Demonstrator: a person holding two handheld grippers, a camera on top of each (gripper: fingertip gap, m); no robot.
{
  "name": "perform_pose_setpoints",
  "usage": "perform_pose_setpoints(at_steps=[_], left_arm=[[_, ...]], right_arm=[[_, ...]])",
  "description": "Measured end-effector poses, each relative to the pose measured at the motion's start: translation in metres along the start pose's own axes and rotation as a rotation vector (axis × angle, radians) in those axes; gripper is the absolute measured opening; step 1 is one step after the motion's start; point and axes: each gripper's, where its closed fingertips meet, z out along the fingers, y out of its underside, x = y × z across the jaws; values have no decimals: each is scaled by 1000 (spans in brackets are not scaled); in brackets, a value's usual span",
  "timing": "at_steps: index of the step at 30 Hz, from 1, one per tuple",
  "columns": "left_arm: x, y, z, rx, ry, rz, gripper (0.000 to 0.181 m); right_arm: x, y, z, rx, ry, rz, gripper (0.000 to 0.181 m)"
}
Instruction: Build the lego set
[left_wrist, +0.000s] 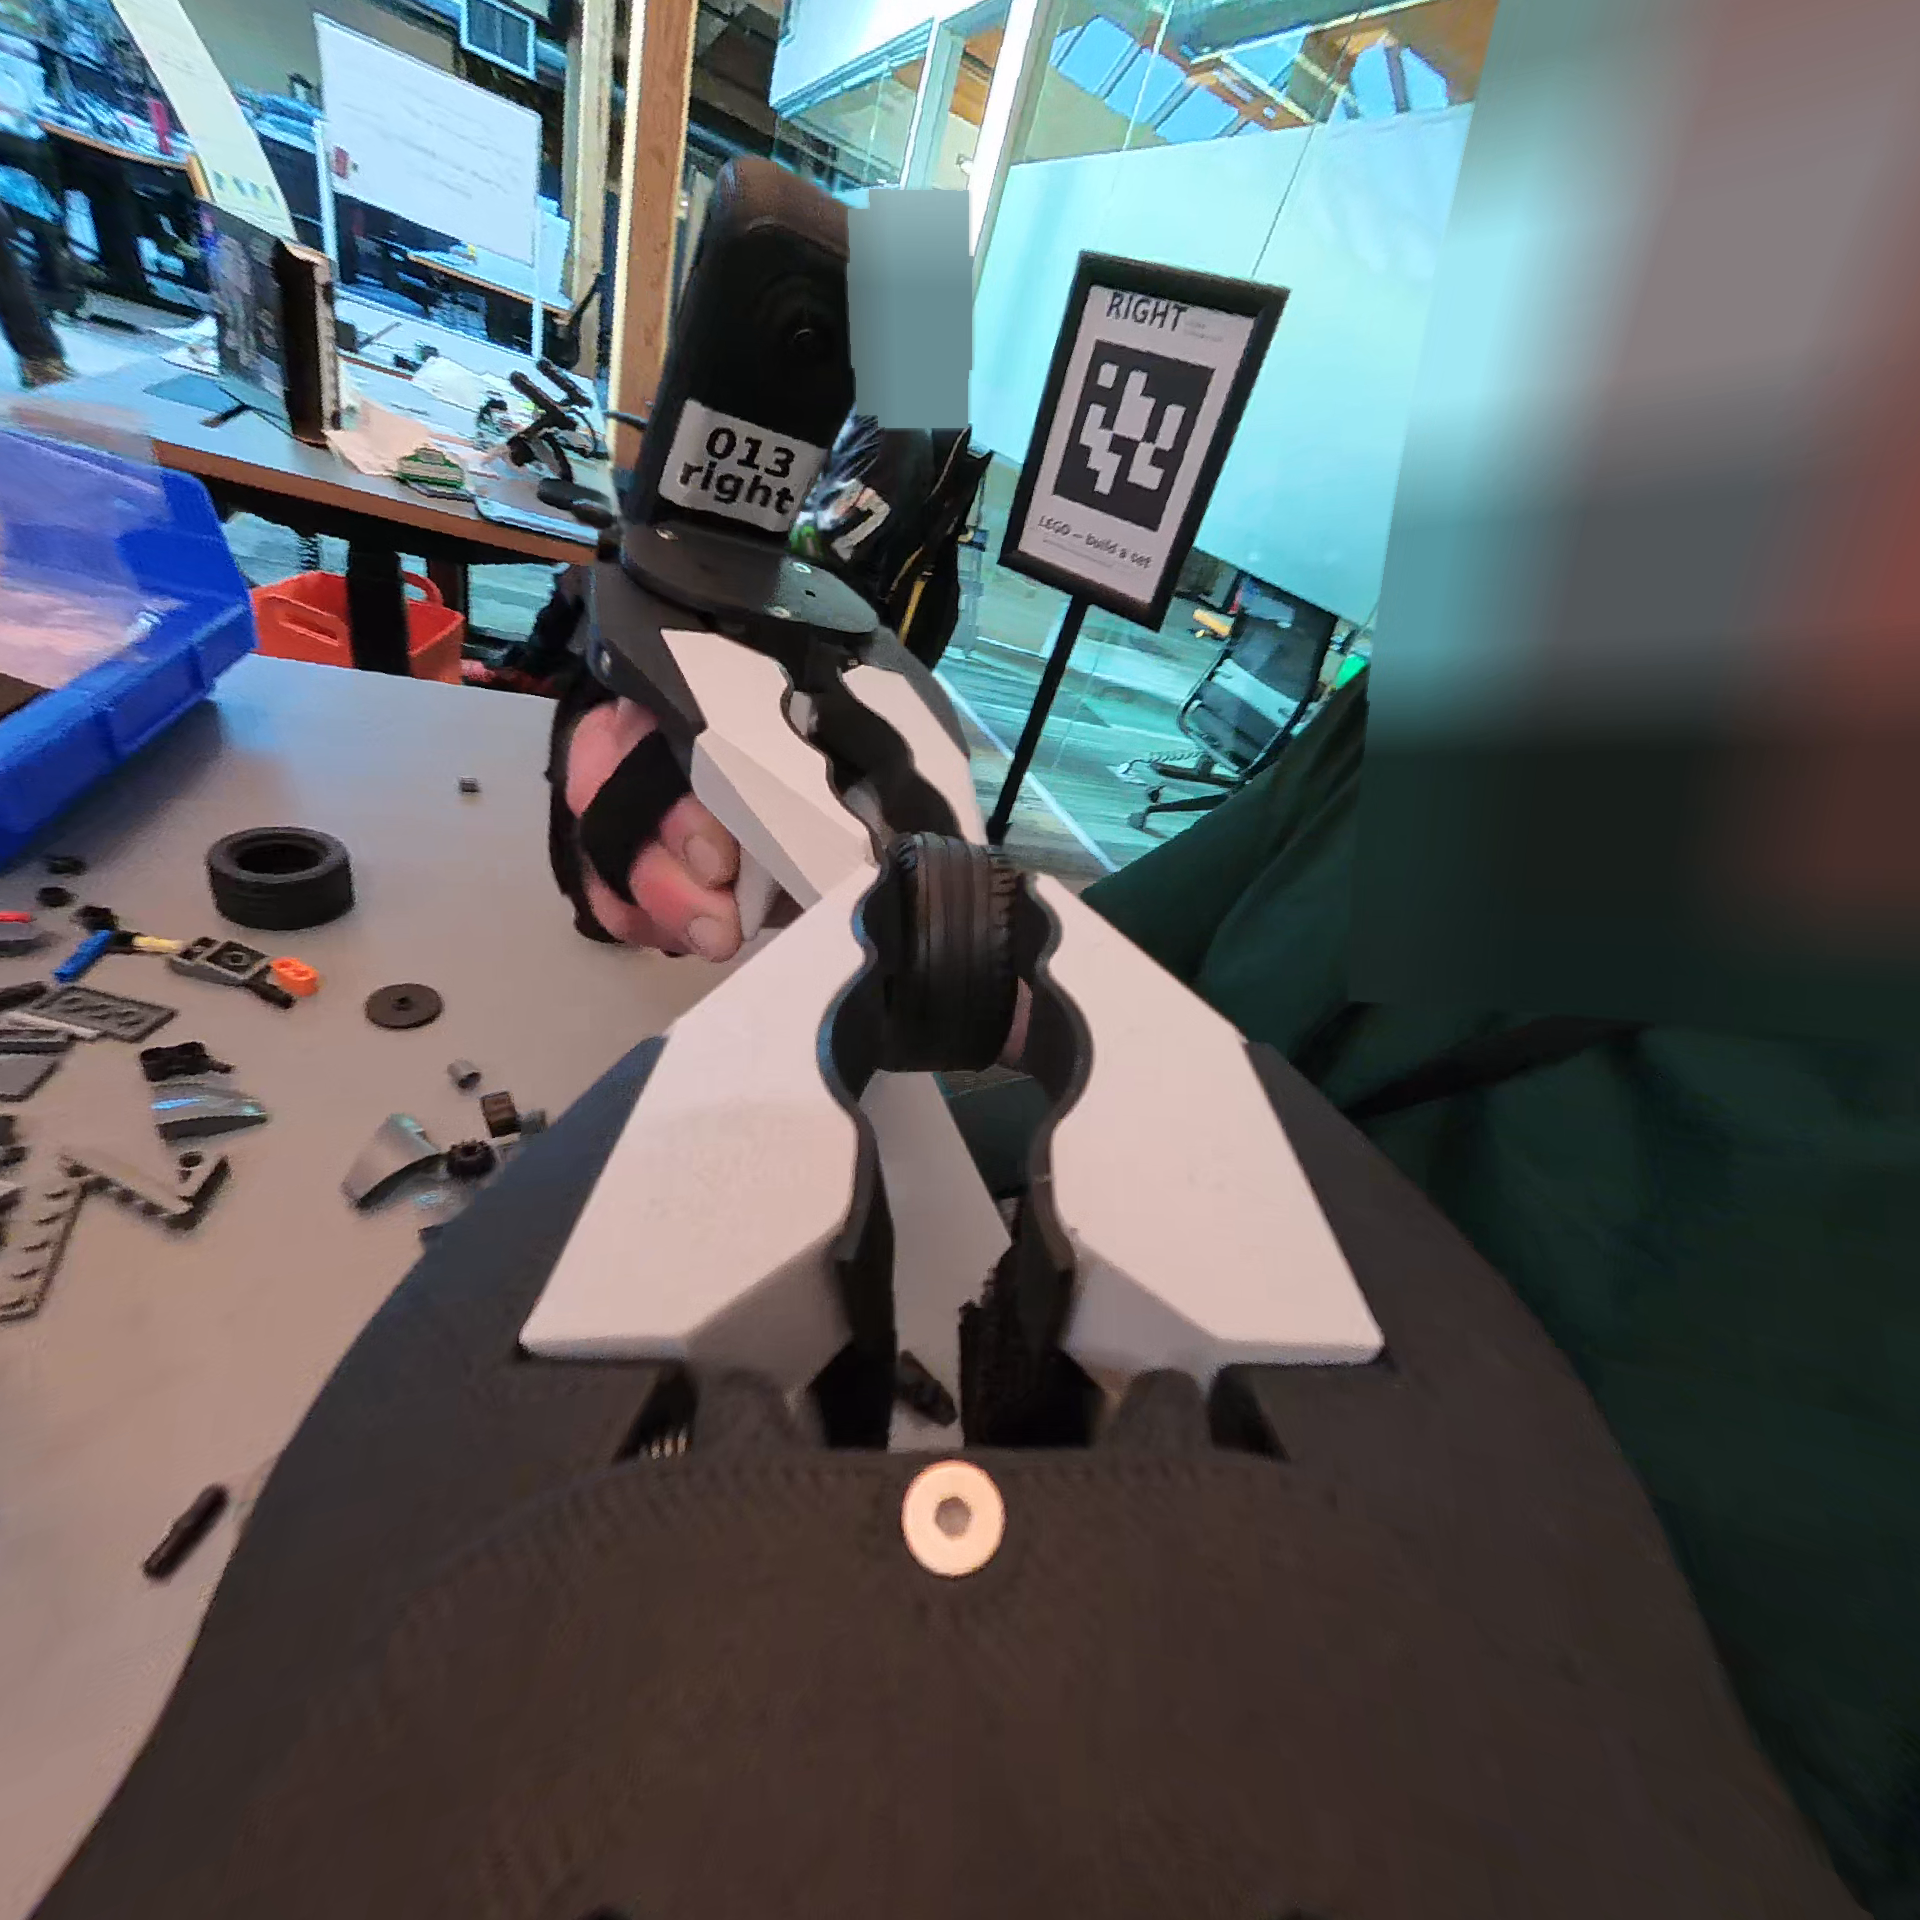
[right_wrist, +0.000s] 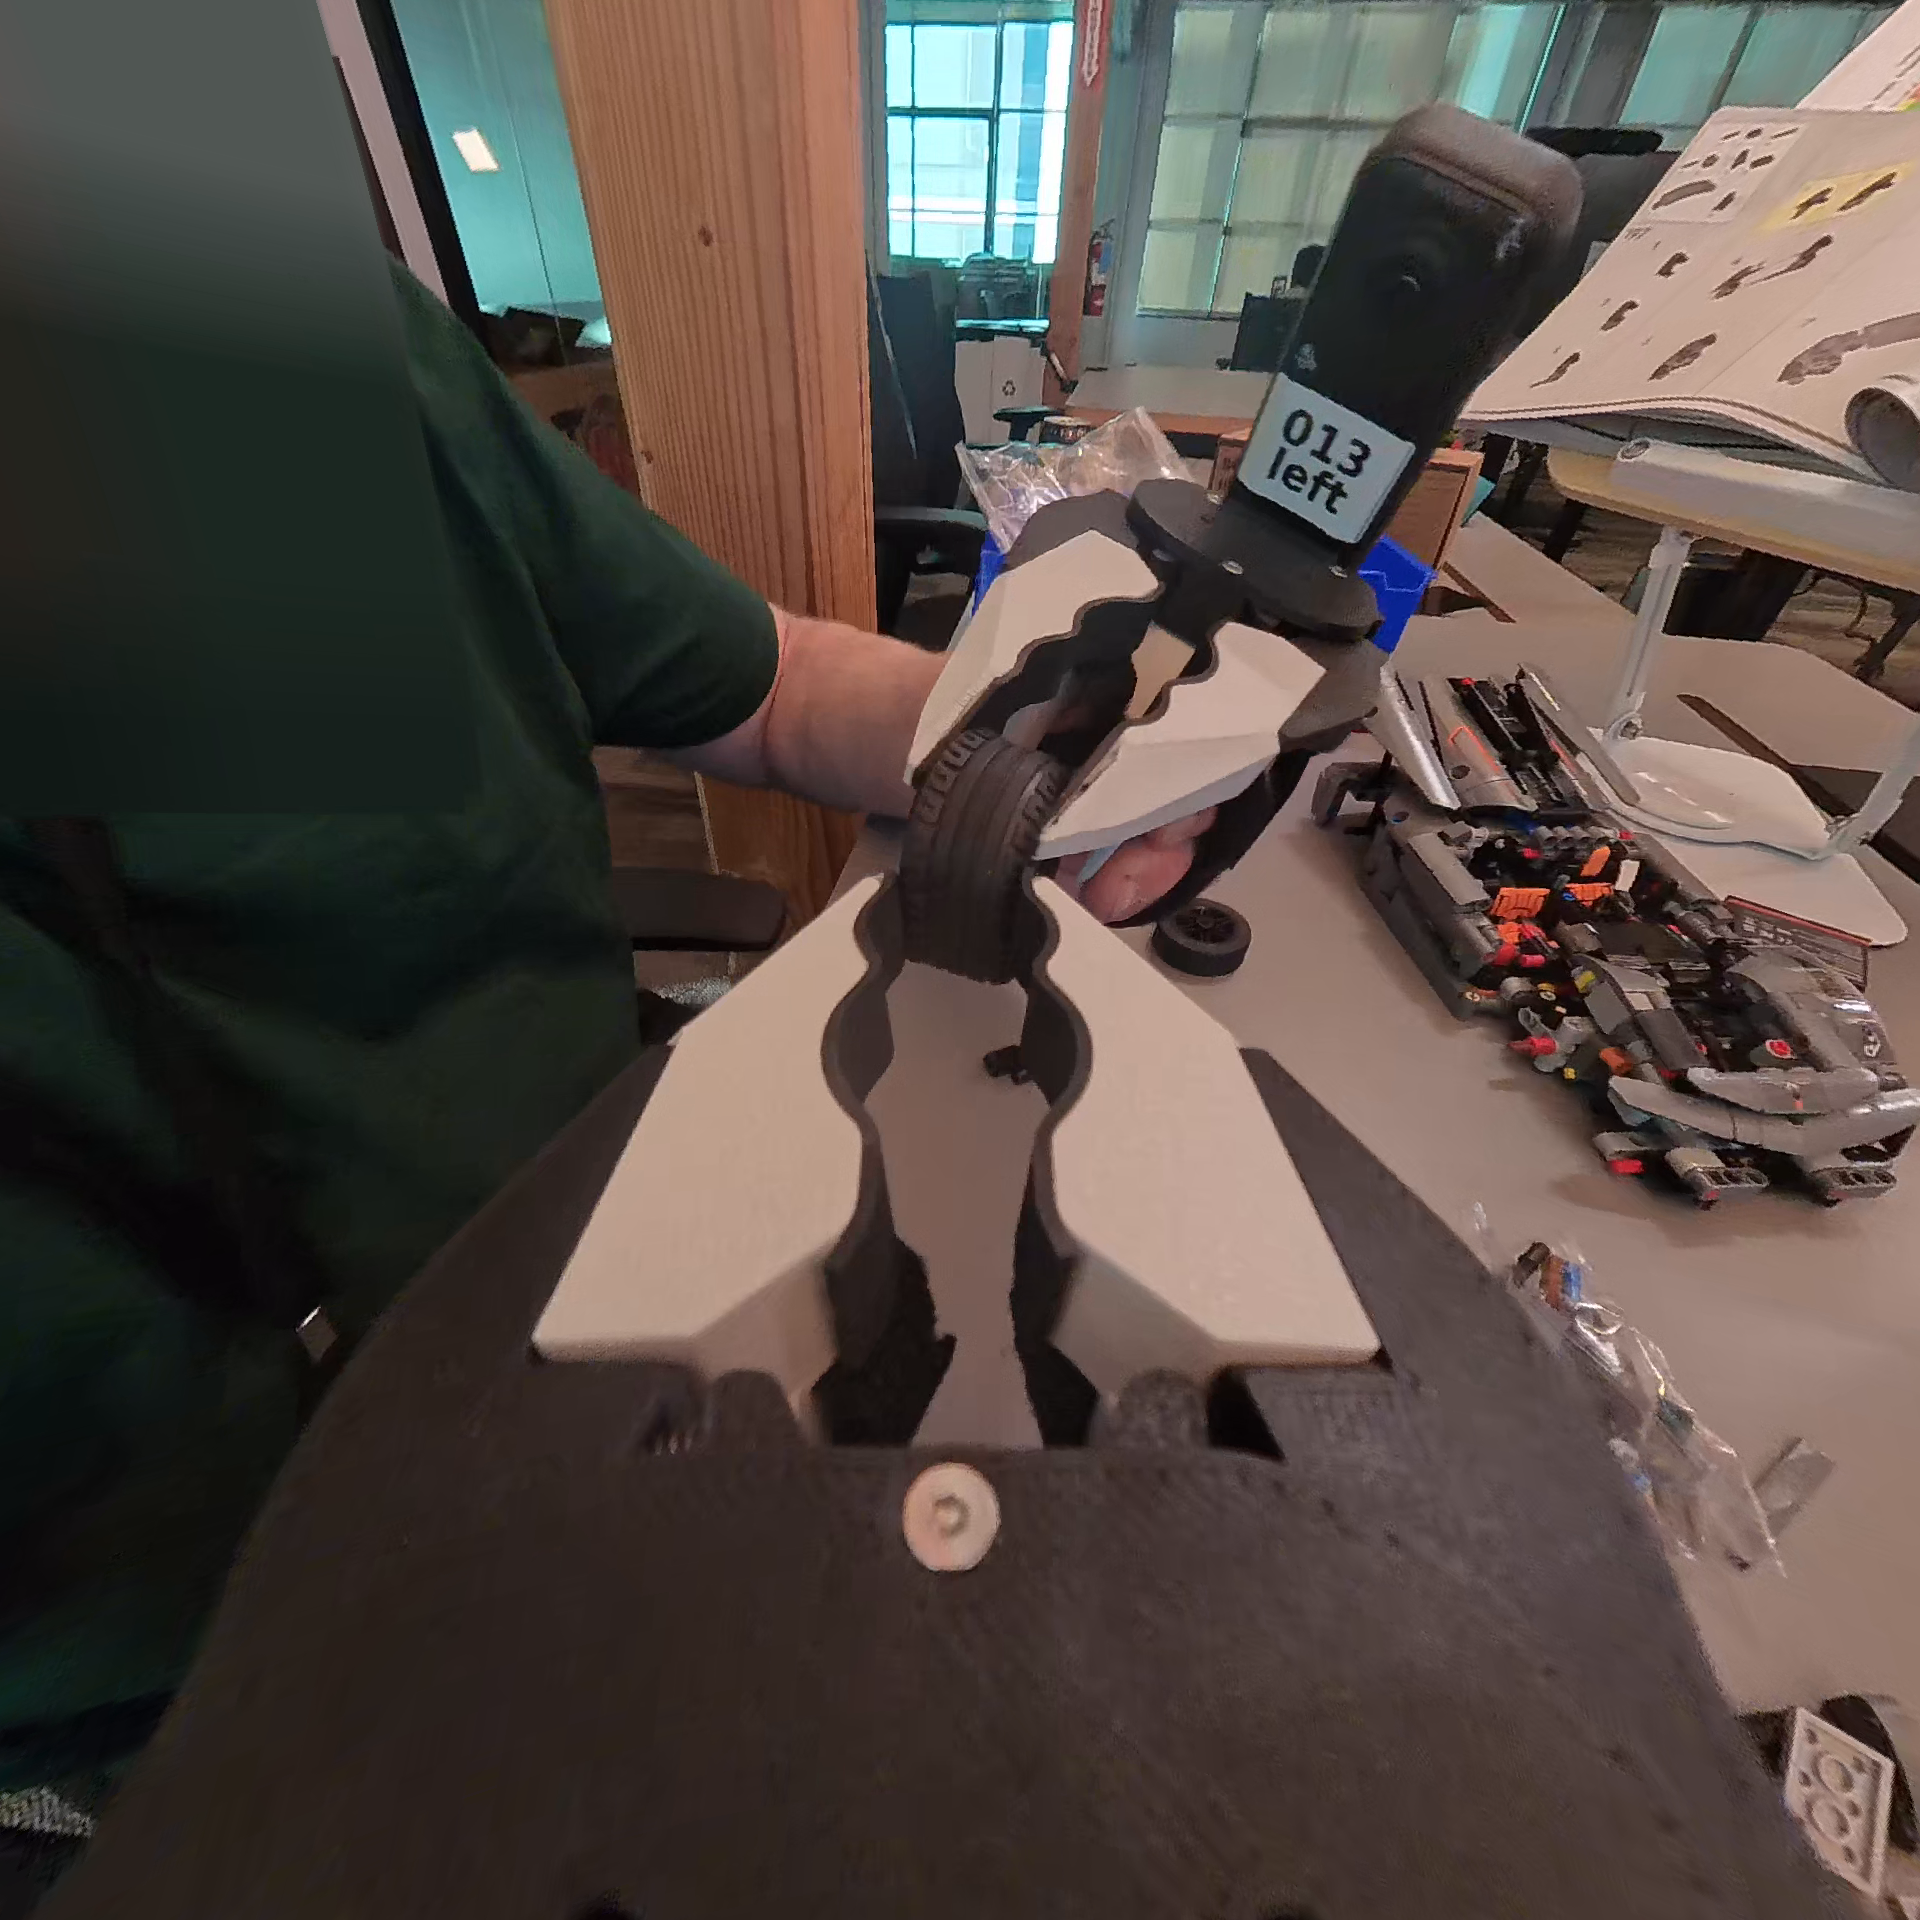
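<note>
From my left wrist camera, my left gripper (left_wrist: 951, 935) points forward, its two white fingers narrowed around a black rubber tyre (left_wrist: 951, 961) held upright between the tips, above the table edge. My right gripper (left_wrist: 883, 831) comes in from the far side, tip to tip with mine, its fingertips touching the top of the same tyre; a hand (left_wrist: 649, 842) in a black strap holds it. On the grey table (left_wrist: 416, 748) to the left lie a second loose tyre (left_wrist: 281, 876), a flat black disc (left_wrist: 403, 1005) and scattered grey, black and orange pieces (left_wrist: 197, 1039). A blue bin (left_wrist: 104, 644) sits at the far left, and a framed sign on a stand (left_wrist: 1138, 436) is behind.

From my right wrist camera, my right gripper (right_wrist: 961, 914) has its fingers narrowed on the lower part of the tyre (right_wrist: 971, 852). The left gripper (right_wrist: 997, 790) grips it from above. To the right on the table rests a partly built grey and black car (right_wrist: 1662, 997) with orange details, a small wheel (right_wrist: 1200, 935) near it, clear bags (right_wrist: 1631, 1403) of pieces, and an open instruction book (right_wrist: 1683, 301) on a stand behind.
</note>
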Motion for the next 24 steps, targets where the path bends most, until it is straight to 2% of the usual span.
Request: perform_pose_setpoints(at_steps=[10, 14, 16, 20, 22, 24], left_arm=[[0, 7, 3, 59, 130, -160, 17], [0, 8, 2, 64, 144, -167, 17], [-2, 5, 1, 76, 115, -121, 18], [-15, -6, -5, 91, -47, 20, 22], [-21, -10, -11, 99, -101, 54, 30], [-25, -12, -16, 117, -127, 55, 29]], right_arm=[[-4, 8, 0, -44, -13, -48, 19], [-4, 10, 0, -35, -22, -31, 19], [-1, 7, -1, -6, -17, -7, 19], [15, 2, -6, 65, 19, 86, 19], [20, -2, -8, 111, 23, 135, 20], [24, -6, -14, 161, 24, 176, 20]])
